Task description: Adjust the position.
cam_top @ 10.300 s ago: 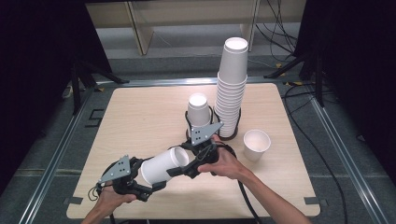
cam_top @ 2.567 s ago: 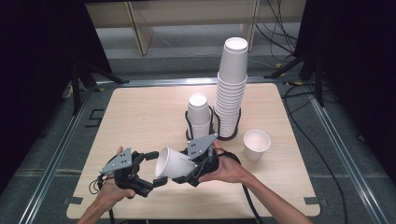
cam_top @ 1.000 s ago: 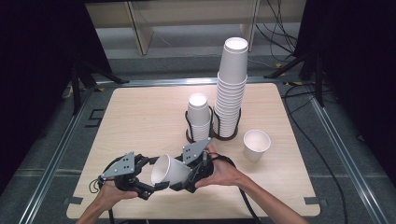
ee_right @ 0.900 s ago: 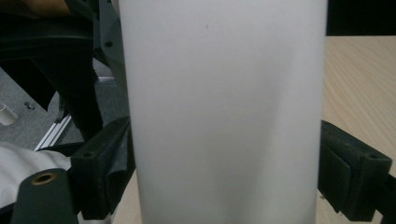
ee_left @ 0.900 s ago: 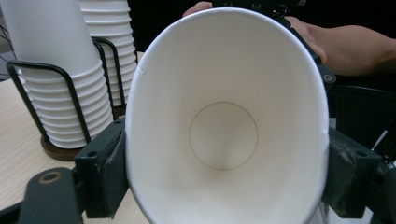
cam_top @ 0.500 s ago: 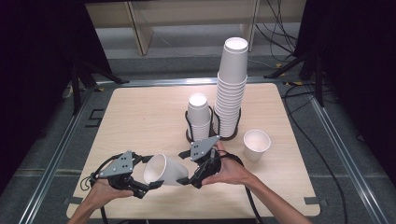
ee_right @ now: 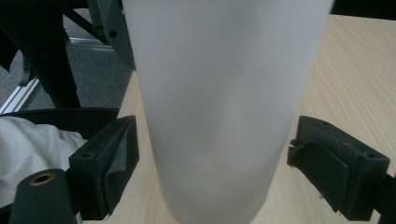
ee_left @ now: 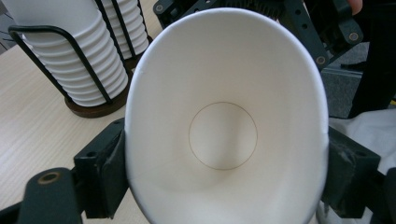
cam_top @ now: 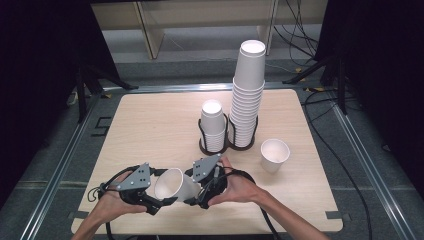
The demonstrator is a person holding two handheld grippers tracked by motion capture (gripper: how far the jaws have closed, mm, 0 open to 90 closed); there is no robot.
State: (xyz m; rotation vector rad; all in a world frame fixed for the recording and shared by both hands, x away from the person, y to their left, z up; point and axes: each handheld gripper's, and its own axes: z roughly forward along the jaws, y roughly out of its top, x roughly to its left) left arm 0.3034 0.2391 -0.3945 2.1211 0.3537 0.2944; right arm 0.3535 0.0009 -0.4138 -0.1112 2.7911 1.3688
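Left gripper (cam_top: 162, 202) is clamped on the paper cup (cam_top: 172, 186) at its rim, squeezing the mouth oval. The cup lies level at the table's six o'clock, long axis running nine to three, base between the right gripper (cam_top: 192, 199)'s jaws, which stand apart.

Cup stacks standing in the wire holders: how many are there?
2: a short stack in the left holder and a tall stack in the right one, side by side at the table's middle. Cups per stack can't be counted reliably.
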